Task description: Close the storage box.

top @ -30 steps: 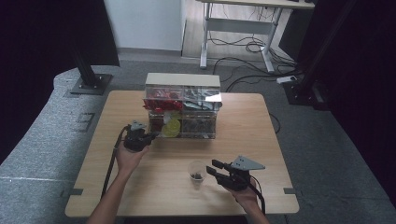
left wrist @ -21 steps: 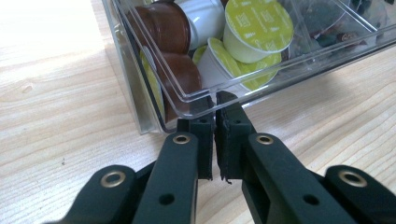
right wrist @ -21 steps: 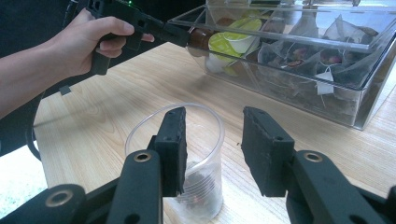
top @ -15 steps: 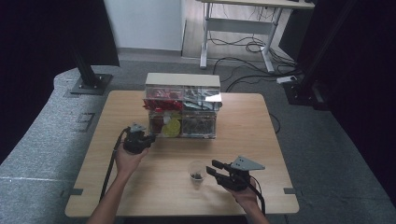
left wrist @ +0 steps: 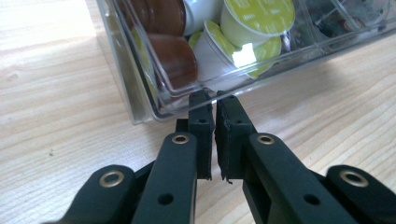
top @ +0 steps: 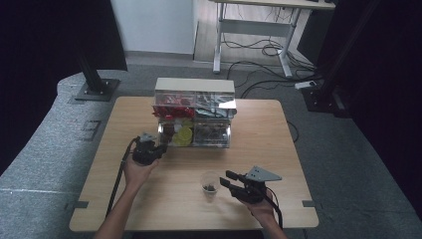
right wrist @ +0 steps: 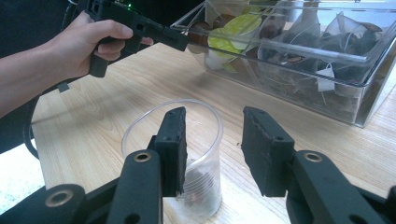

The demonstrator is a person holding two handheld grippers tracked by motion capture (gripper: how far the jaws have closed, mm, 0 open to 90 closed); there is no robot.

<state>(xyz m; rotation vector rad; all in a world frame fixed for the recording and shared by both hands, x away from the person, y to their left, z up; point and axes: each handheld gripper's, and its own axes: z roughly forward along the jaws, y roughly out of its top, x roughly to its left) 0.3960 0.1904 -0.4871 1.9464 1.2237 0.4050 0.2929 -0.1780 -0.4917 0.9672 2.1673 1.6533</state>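
A clear plastic organizer (top: 194,107) stands at the table's far middle, and its lower drawer (top: 199,135) is pulled out toward me. My left gripper (left wrist: 212,100) is shut, its tips pinching the drawer's front lip (left wrist: 187,105). Behind that wall lie brown capsules (left wrist: 170,56) and yellow-lidded capsules (left wrist: 257,14). From the high view the left gripper (top: 161,148) meets the drawer's left front corner. My right gripper (right wrist: 212,116) stands open beside a clear cup (right wrist: 201,154) with something dark at its bottom. The cup's near wall sits between the jaws, and the pads do not press on it.
The drawer's right compartment holds tea bags (right wrist: 327,42). The person's left hand (right wrist: 79,46) and its gripper (right wrist: 180,39) show beyond the cup. The wooden table (top: 278,149) has bare room on the right and front. A desk frame with cables (top: 254,45) stands behind.
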